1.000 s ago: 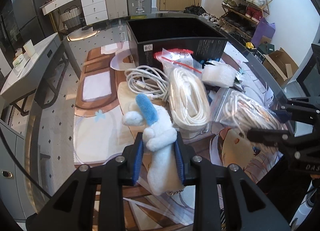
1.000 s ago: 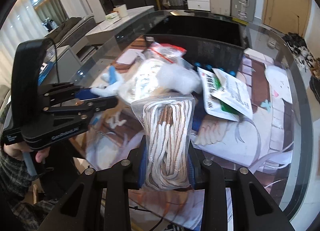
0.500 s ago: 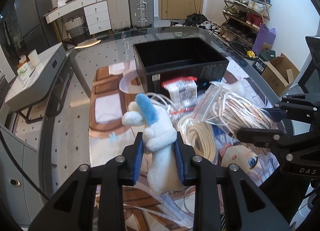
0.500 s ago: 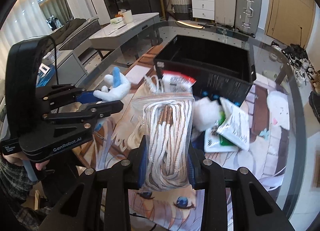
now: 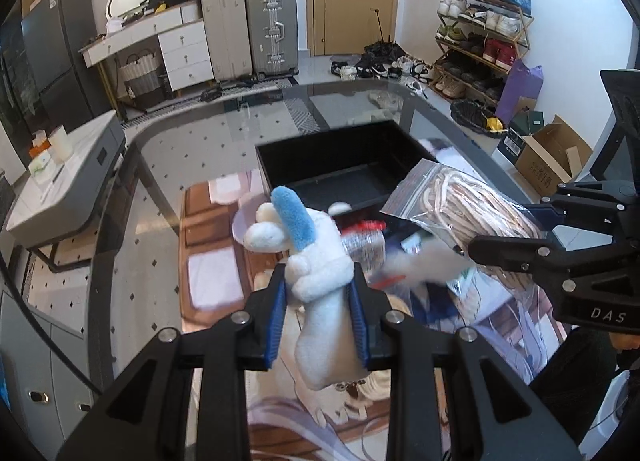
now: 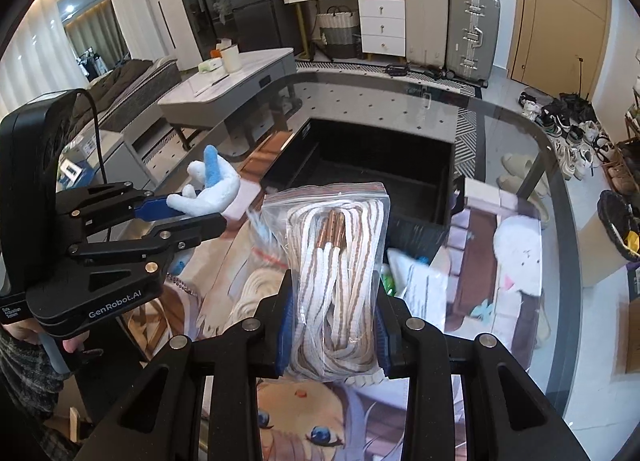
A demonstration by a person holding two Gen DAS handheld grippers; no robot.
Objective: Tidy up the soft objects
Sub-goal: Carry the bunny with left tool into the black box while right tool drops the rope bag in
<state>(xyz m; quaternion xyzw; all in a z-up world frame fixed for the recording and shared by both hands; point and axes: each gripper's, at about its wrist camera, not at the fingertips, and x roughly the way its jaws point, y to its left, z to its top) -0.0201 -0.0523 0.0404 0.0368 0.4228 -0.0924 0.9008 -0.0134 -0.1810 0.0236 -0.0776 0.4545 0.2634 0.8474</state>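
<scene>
My left gripper (image 5: 318, 293) is shut on a white plush toy with a blue ear (image 5: 316, 257) and holds it above the table; the toy also shows in the right wrist view (image 6: 210, 187). My right gripper (image 6: 334, 301) is shut on a clear zip bag of white and brown cord (image 6: 334, 261), also held in the air; the bag shows in the left wrist view (image 5: 460, 213). An open black box (image 6: 380, 169) stands on the glass table beyond both grippers, and it shows in the left wrist view (image 5: 340, 165).
Below the grippers, several loose items lie on a printed mat (image 6: 480, 293): a red-topped packet (image 5: 364, 241), white fluff (image 5: 420, 261), a printed pouch (image 6: 420, 281), coiled cord (image 6: 256, 293). The round glass table's edge (image 6: 568, 245) runs at right.
Both grippers have risen with their loads and moved toward the black box. The box's inside now shows, and the items on the mat lie farther below.
</scene>
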